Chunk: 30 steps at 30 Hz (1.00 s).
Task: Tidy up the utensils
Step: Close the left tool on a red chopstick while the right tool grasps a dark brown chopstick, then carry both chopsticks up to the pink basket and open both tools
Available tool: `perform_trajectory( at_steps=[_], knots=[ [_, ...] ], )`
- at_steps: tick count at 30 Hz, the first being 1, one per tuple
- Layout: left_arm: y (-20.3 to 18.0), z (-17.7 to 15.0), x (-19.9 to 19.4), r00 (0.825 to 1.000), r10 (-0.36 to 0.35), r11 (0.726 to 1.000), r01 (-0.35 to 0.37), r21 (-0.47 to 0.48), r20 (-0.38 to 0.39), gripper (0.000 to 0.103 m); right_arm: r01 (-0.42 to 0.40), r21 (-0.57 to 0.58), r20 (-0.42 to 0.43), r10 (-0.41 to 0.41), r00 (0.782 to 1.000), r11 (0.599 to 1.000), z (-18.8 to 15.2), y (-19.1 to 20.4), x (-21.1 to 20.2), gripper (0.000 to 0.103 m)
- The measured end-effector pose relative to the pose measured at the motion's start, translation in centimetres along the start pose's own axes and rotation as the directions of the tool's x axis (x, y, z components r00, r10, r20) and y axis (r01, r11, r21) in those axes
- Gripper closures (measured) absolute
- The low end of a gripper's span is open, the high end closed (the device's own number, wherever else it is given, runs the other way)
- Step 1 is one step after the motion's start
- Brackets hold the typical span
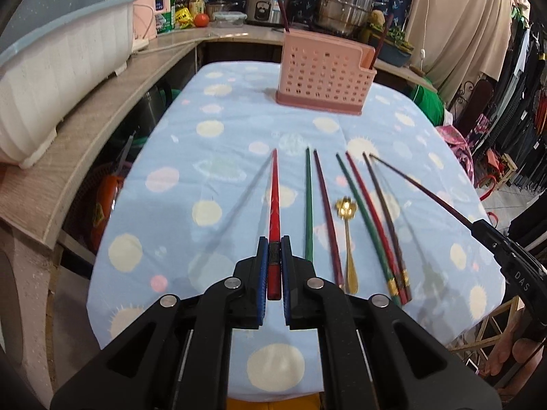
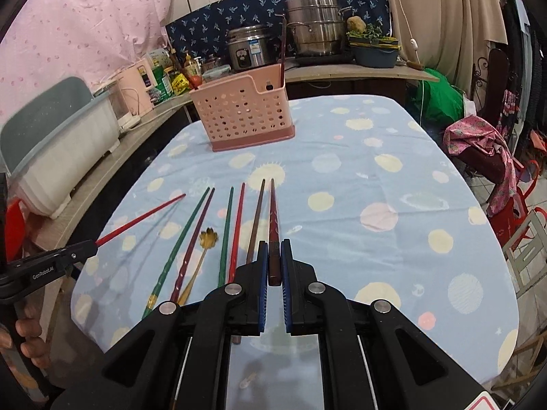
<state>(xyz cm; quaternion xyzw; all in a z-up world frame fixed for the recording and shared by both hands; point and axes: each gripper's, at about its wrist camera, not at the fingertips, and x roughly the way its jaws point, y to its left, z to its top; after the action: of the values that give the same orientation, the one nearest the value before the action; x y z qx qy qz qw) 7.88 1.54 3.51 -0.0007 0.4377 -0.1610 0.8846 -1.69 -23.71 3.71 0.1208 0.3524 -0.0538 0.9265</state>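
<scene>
1. Left wrist view: the left claw (image 1: 273, 256) is clamped narrow on a red chopstick (image 1: 274, 201), whose long axis runs straight out from the fingers toward the pink holder (image 1: 324, 75) at the far end of the desk (image 1: 239, 109).
2. The right claw (image 2: 273, 256) grips a dark brown chopstick (image 2: 272, 212) the same way, tip forward; from it the holder lies ahead and a little left.
3. The holder stands upright, well apart from both claws, with a chopstick already standing at each end. Neither claw looks clearly nearer to it.
4. Lying on the cloth between the two claws, roughly parallel: a green chopstick (image 1: 308, 201), a maroon chopstick (image 1: 326, 212), a gold spoon (image 1: 348, 235), then a green, a red and a brown stick close together.
5. I'd judge the path to the holder open: bare cloth only. Each held stick must tip from near level to upright before dropping in, and the sticks already standing could catch a tip.
</scene>
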Motion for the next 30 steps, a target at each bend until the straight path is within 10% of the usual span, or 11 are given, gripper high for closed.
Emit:
perform_trajectory(
  at_steps=[30],
  knots=[
    [-2.8,20.8,-4.3,0.964,-0.036,0.999,0.029,0.03,0.263,0.096,-0.103,0.039,0.331,0.084,0.94,0.994,20.2,-1.3,-2.1,0.096]
  ],
)
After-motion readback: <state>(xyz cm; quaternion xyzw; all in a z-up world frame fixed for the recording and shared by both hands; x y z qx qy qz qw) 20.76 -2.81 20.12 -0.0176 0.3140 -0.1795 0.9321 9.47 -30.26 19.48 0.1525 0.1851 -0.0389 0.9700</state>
